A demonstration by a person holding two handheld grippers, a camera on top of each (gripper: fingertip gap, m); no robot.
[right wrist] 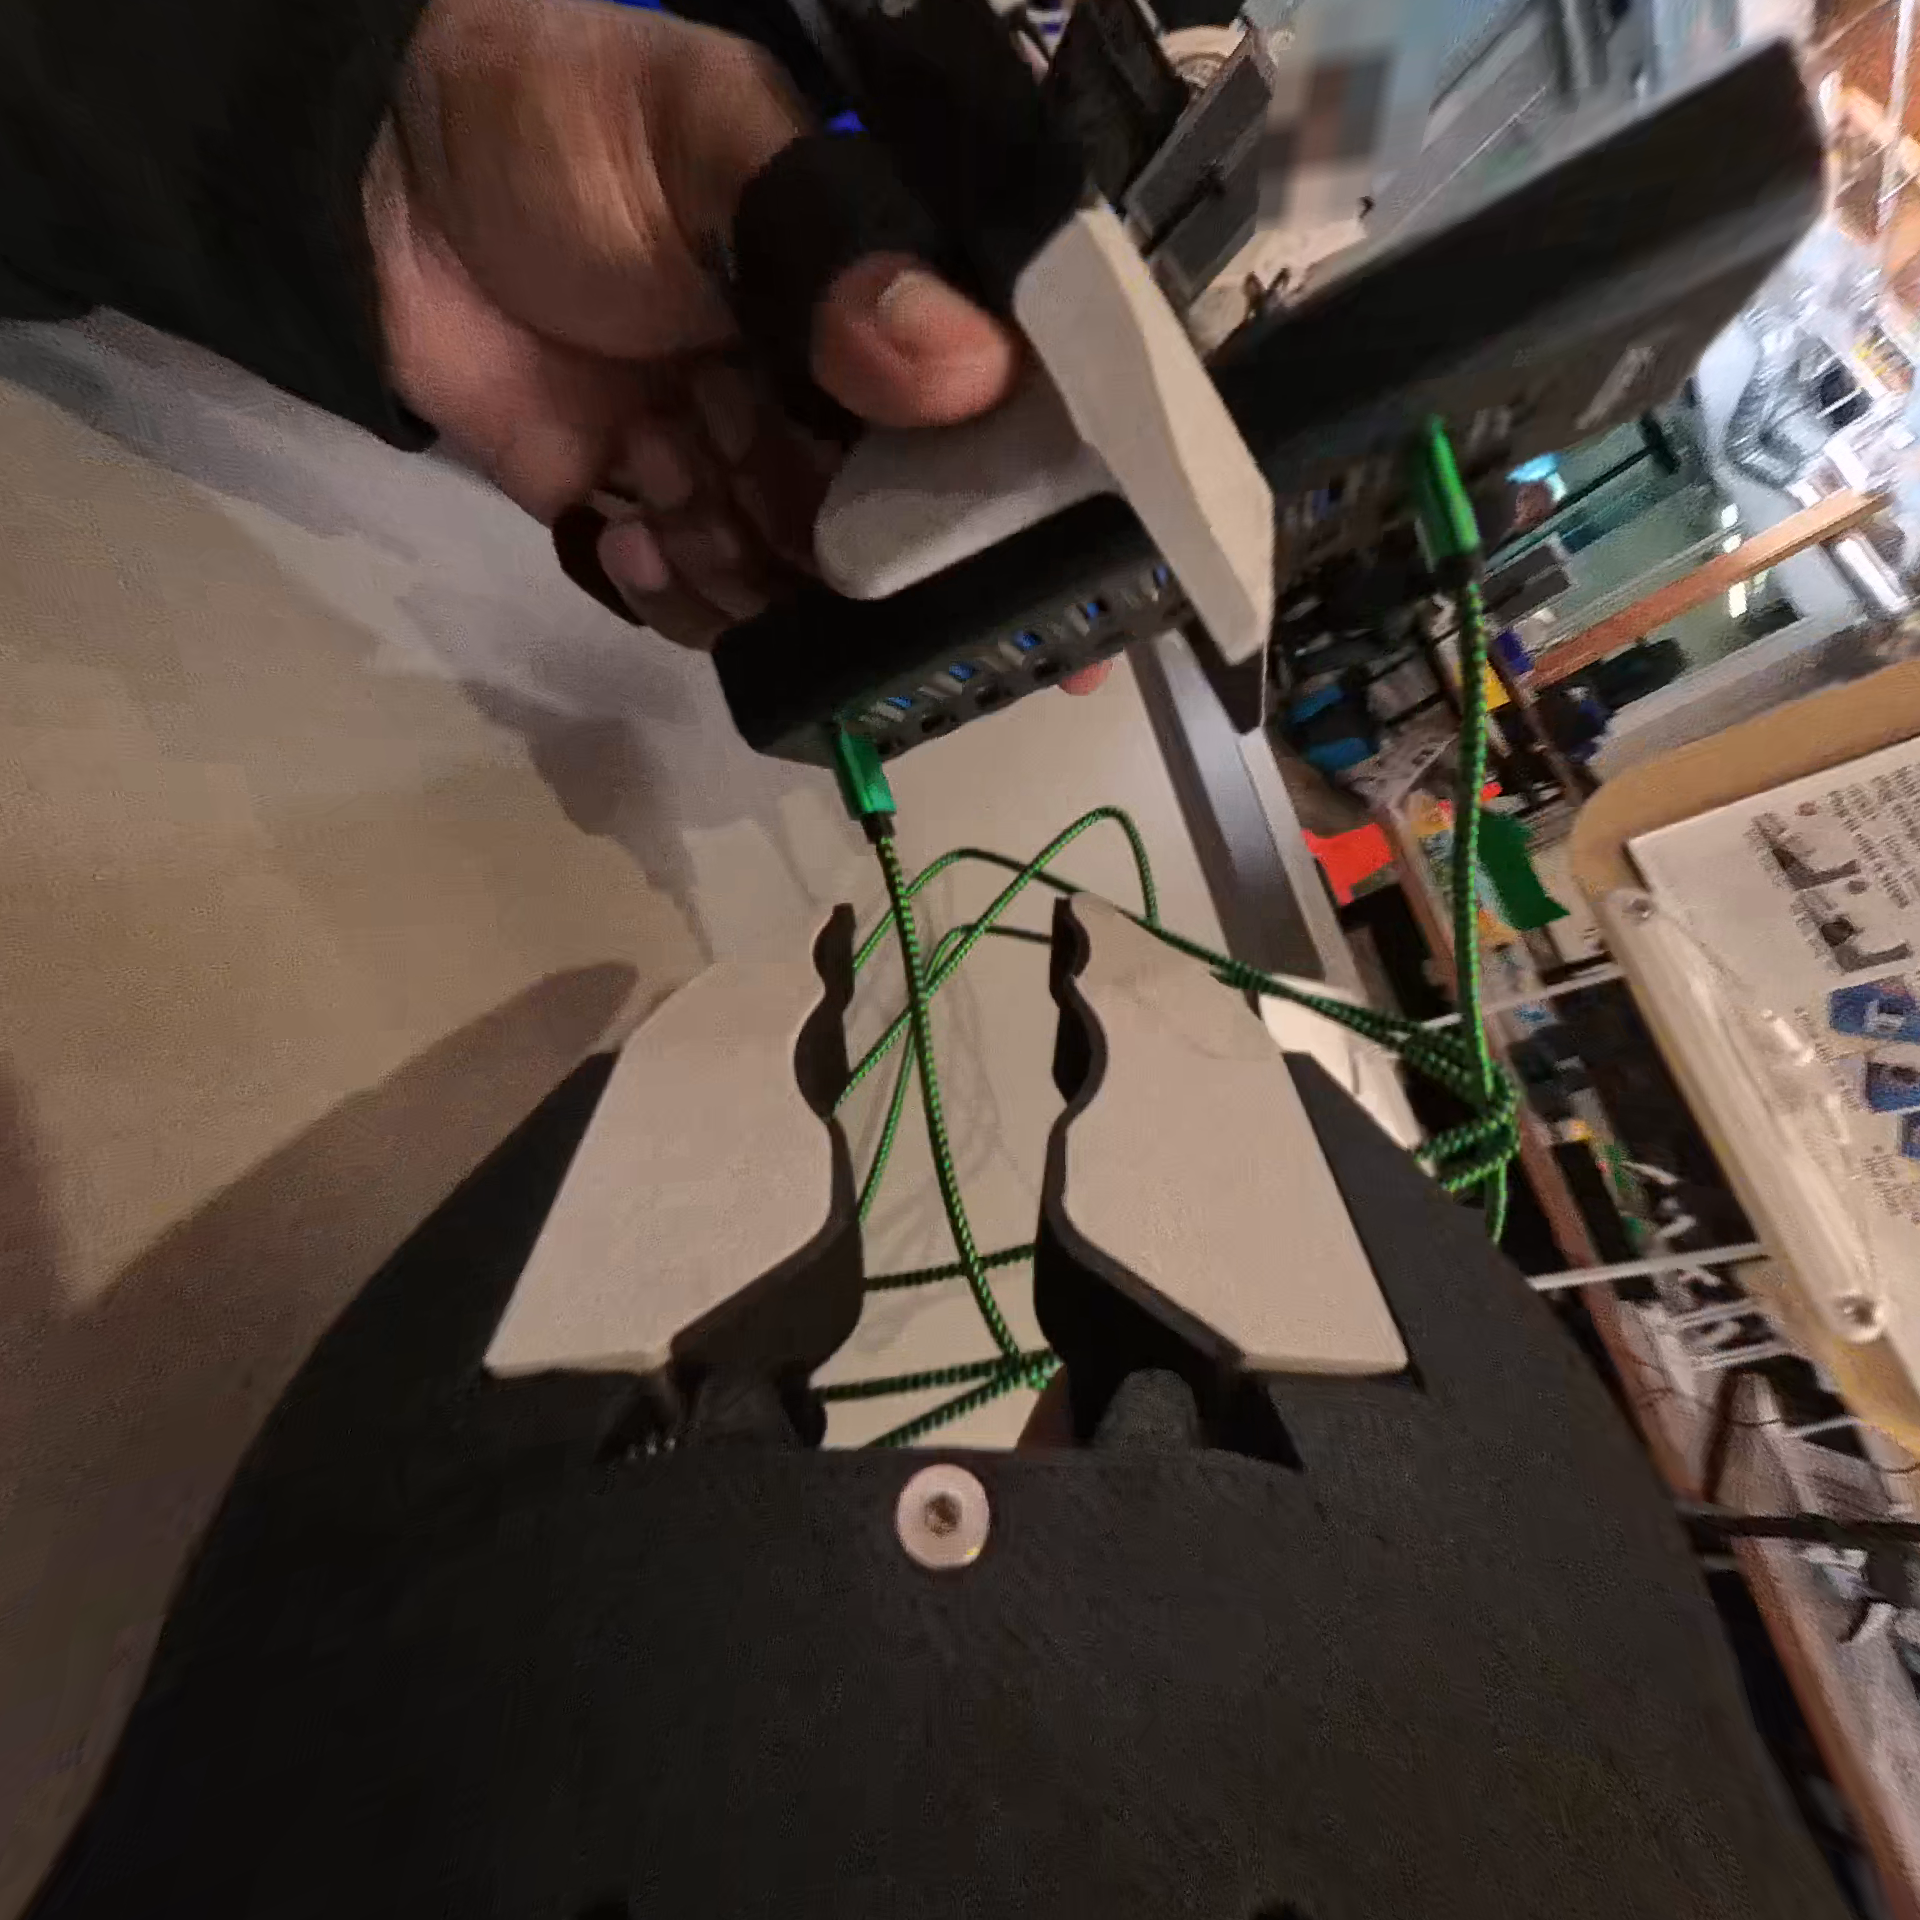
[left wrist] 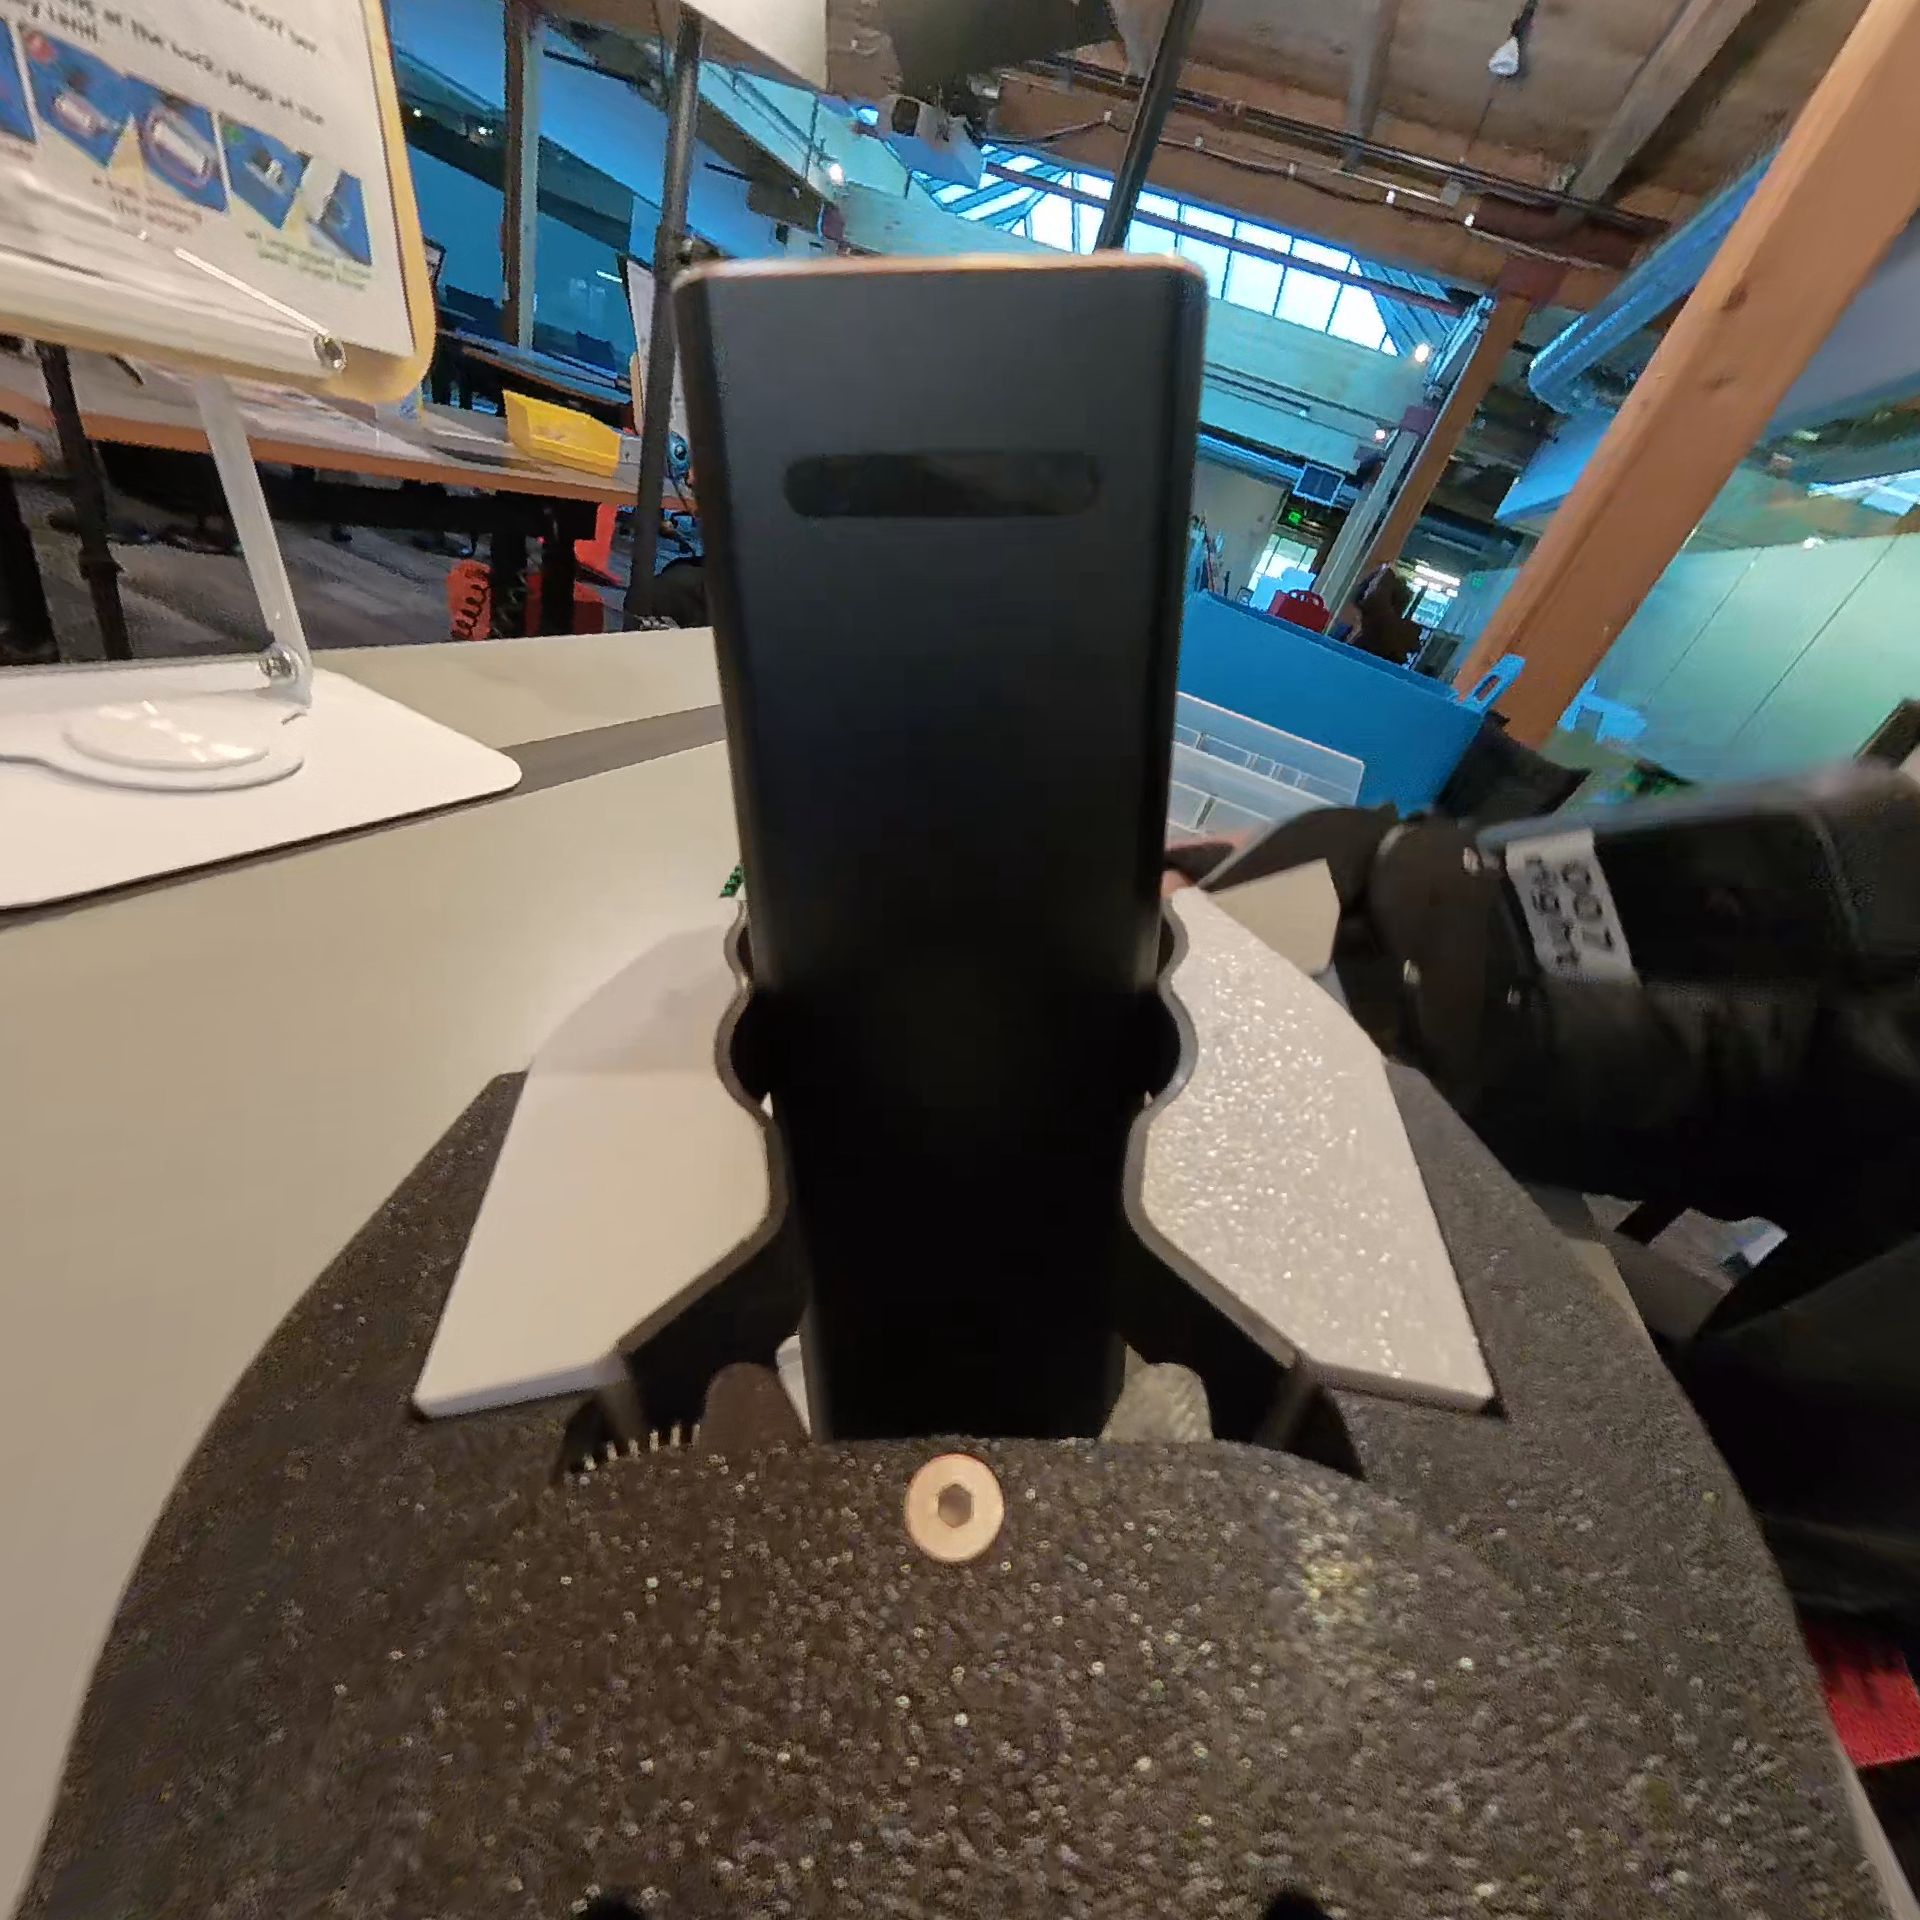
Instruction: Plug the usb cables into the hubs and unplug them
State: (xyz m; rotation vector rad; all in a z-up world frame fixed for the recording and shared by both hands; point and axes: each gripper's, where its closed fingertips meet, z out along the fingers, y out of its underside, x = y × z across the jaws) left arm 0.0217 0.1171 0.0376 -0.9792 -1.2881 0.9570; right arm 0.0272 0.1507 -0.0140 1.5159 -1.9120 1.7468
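Note:
My left gripper point(left wrist: 956, 935) is shut on a black USB hub point(left wrist: 935, 675) and holds it upright, so the hub fills the middle of the left wrist view. In the right wrist view the same hub point(right wrist: 935, 655) shows a row of blue ports, clamped between the left gripper's grey fingers point(right wrist: 1143, 416). A green USB plug point(right wrist: 862, 774) sits in the hub's end port. Its green braided cable point(right wrist: 935, 1091) runs loose between the fingers of my right gripper point(right wrist: 954, 914), which is open. A second green plug point(right wrist: 1449, 499) is at a blurred dark device at the upper right.
A clear sign stand with an instruction sheet point(left wrist: 187, 156) stands on a white base point(left wrist: 208, 769) at the left of the grey table point(left wrist: 260, 1143). The sheet also shows in the right wrist view point(right wrist: 1766, 935). A clear bin point(left wrist: 1268, 758) and a blue box point(left wrist: 1330, 686) lie behind. Tip to tip, the grippers are about 6 cm apart.

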